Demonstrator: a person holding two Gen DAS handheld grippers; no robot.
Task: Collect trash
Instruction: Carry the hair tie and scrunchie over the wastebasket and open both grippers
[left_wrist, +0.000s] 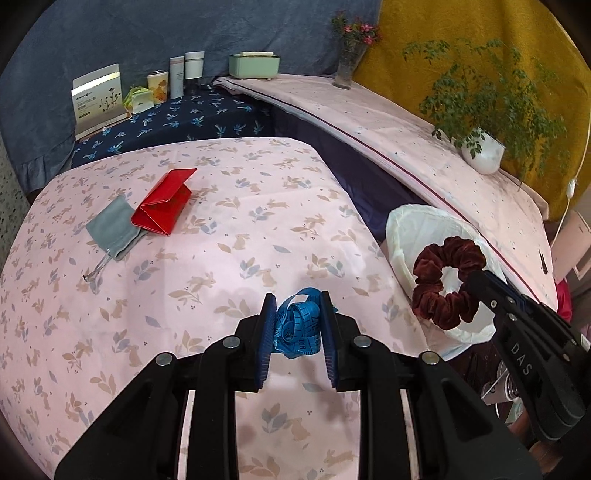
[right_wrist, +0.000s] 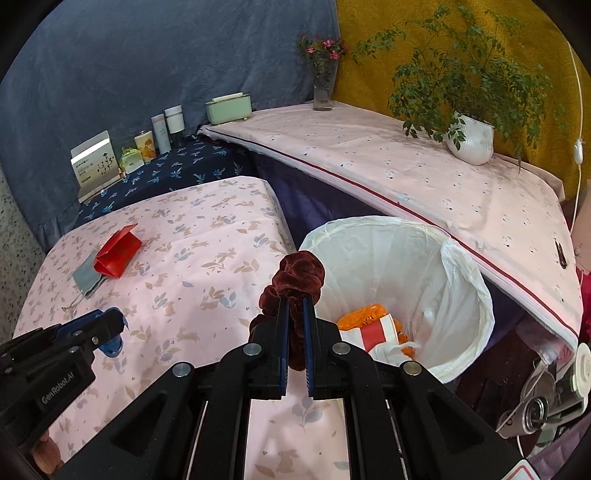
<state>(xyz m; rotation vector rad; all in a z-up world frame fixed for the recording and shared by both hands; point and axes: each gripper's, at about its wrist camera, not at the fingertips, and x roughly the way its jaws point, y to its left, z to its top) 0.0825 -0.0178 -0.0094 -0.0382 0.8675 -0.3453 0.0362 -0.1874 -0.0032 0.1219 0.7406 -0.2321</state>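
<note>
Your right gripper (right_wrist: 295, 299) is clamped on the maroon scrunchie (right_wrist: 297, 275), held above the desk (right_wrist: 207, 254) edge just beside the white-lined bin (right_wrist: 461, 280). Your left gripper (left_wrist: 298, 295) pinches the coiled blue measuring tape (left_wrist: 298, 326) over the desk. A red wallet (left_wrist: 164, 203) overlaps a grey pouch (left_wrist: 110, 227) farther back.

A: Where is the bin (right_wrist: 461, 295)?
B: Right of the table (left_wrist: 221, 258), below the shelf (right_wrist: 406, 177).
A: On the table?
B: A box (left_wrist: 162, 206) far left, partly on a pouch (left_wrist: 110, 229).
A: And nearer?
B: The tape (left_wrist: 297, 325) in the left gripper (left_wrist: 297, 314); the scrunchie (right_wrist: 295, 280), held by the right gripper (right_wrist: 295, 310), at the bin's rim.
</note>
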